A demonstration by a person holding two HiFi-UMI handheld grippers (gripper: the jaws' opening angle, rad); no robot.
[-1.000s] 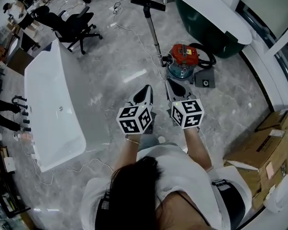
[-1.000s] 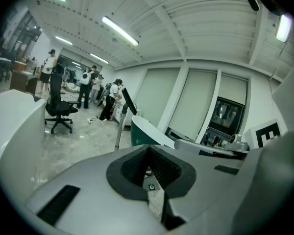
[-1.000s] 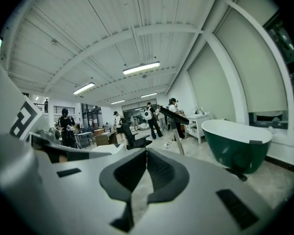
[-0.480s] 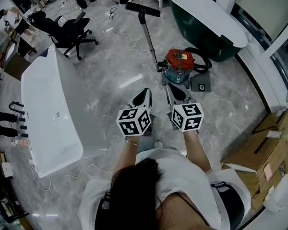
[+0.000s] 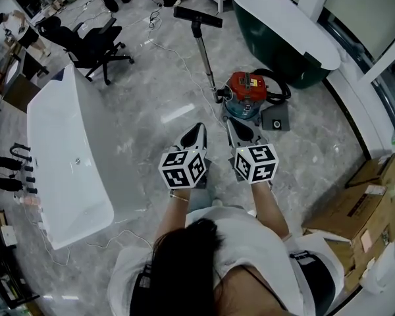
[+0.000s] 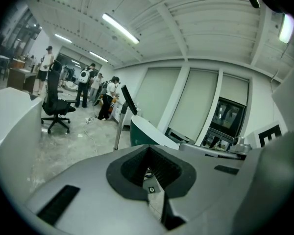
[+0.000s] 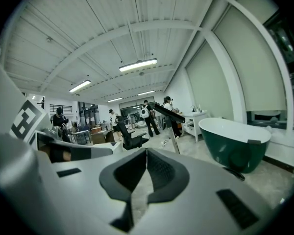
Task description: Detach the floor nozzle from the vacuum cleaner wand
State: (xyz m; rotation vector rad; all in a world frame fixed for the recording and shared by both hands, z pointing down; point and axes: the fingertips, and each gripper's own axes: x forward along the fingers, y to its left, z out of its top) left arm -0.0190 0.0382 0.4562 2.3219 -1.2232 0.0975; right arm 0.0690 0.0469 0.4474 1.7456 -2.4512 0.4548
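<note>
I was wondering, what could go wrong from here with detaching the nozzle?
The wand stands upright with the floor nozzle on top; tugging the nozzle may topple it unless one gripper steadies the wand.
The left gripper and right gripper are both shut, so neither can grip until opened.
A white cable crosses the floor nearby, a trip hazard.

Showroom floor: bathtubs, office chair

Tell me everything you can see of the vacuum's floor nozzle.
The floor nozzle is a flat, black bar, plastic by its look, joined crosswise to the top end of the silvery wand, which stands upright beside the red canister. It hangs tilted in the air; nothing but the wand touches it.
</note>
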